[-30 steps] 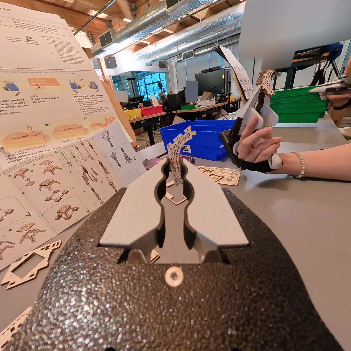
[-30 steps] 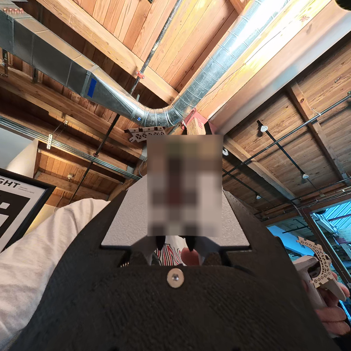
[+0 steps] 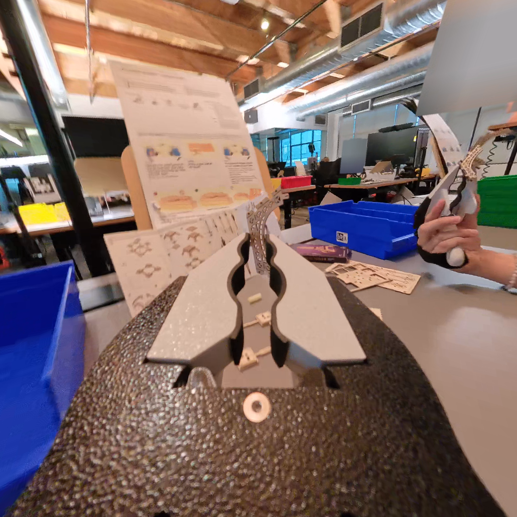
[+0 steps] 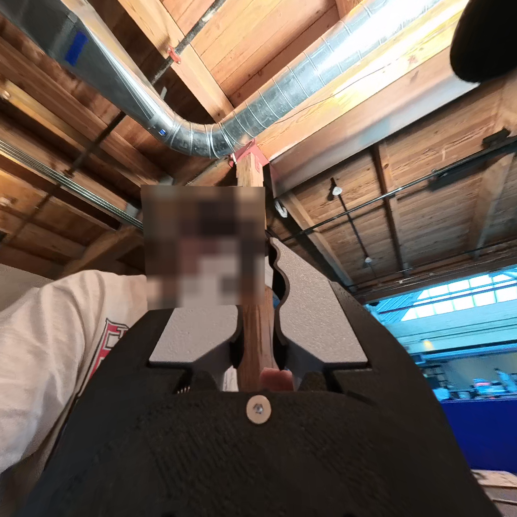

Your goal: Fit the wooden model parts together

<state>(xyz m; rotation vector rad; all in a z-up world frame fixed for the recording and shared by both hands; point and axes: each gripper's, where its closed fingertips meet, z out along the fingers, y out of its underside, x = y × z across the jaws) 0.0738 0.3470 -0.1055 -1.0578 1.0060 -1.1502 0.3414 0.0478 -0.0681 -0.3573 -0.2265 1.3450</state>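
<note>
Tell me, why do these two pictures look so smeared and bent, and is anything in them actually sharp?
Left wrist view: the gripper's fingers and the curved lattice piece are fairly sharp, while the instruction sheet and blue bin are smeared, and the wide lens bows straight lines. Right wrist view: aimed at the ceiling, its duct streaked, one beam glaring; the mosaic square was added afterwards.

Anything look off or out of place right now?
Nothing is spilled or broken. One oddity: the right hand-held gripper is tipped up, its camera seeing only ceiling, holding its curved lattice piece far from the lattice piece in the left hand-held gripper. Small loose parts lie on the table.
</note>
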